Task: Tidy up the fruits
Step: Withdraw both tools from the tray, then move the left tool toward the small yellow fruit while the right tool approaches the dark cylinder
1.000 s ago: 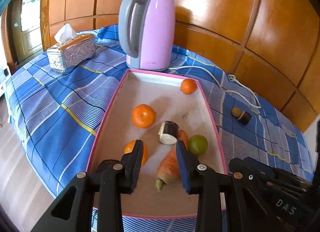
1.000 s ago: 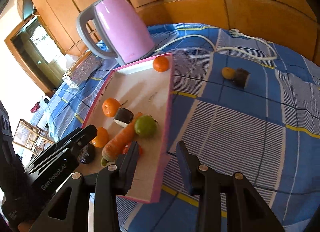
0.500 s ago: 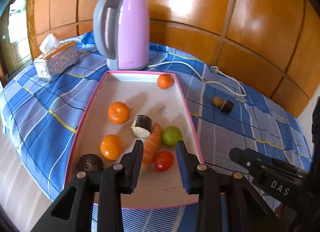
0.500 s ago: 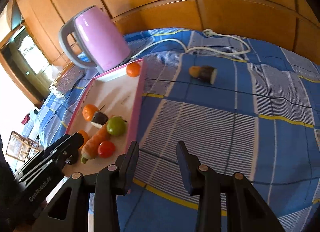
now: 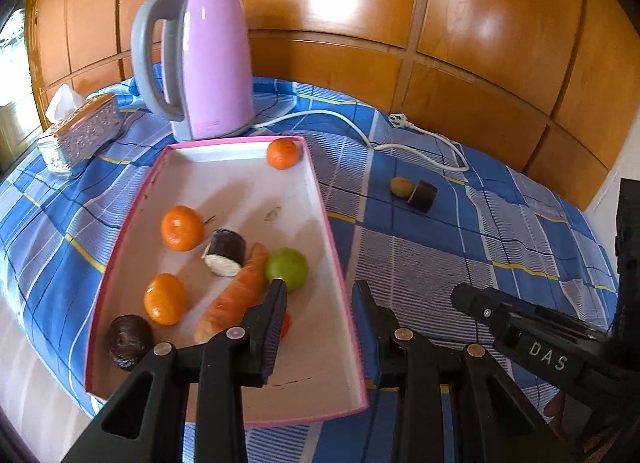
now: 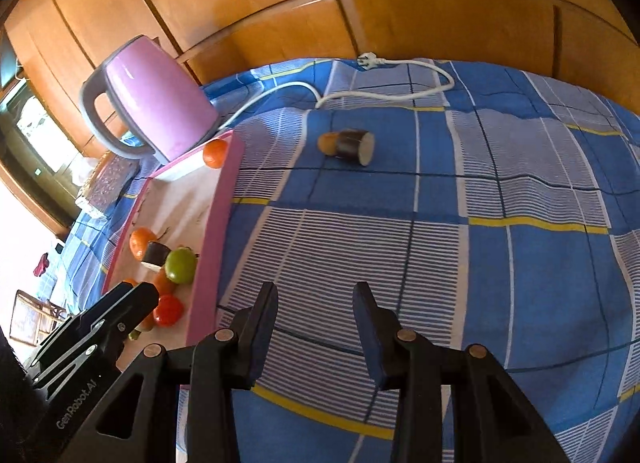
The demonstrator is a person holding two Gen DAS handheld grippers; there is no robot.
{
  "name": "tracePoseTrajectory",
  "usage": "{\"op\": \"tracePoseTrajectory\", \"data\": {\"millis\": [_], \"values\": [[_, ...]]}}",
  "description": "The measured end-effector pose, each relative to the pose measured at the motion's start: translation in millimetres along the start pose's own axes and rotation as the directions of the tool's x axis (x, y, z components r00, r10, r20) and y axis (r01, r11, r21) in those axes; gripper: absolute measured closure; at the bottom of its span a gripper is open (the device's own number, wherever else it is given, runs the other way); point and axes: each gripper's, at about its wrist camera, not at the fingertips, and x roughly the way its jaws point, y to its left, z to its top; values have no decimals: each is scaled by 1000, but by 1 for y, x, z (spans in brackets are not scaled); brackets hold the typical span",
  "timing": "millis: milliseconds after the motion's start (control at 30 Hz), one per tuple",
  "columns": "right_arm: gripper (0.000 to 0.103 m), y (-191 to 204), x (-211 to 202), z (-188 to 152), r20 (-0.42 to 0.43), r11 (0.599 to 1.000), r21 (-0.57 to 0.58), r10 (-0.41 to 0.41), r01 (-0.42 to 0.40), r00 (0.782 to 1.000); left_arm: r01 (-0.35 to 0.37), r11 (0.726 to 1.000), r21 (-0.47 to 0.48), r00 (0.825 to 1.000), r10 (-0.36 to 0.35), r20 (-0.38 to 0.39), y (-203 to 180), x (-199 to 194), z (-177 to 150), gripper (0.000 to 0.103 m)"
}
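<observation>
Tray (image 5: 336,263) on the cloth-covered table (image 5: 440,263), fruit and carrot (image 5: 236,295) inside; kettle (image 5: 200,59) just behind its far end; tissue box (image 5: 80,131) far left; two small pieces (image 5: 414,190) touching, right of tray.

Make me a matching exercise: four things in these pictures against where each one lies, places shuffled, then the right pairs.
Things:
1. green fruit
2. dark cut cylinder with the small yellow-brown fruit
3. tissue box
4. white power cord

Places:
A. on the blue checked cloth, outside the tray's right side
B. inside the pink-rimmed tray, beside the carrot
C. runs from the pink kettle along the wooden wall
D. left of the kettle, near the cloth's edge

Pairs: 1-B, 2-A, 3-D, 4-C
</observation>
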Motion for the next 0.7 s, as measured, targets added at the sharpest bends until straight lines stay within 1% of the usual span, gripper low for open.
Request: {"op": "tracePoseTrajectory", "data": {"millis": [300,700], "values": [[64,-11,5,8,-2,1000,5,-20,20,1000,26,999,33,1000,-26,-7,-19,12,8,69],[64,-27,20,34,0,999,-1,-49,49,999,49,997,57,998,-46,-41,-37,41,21,69]]}}
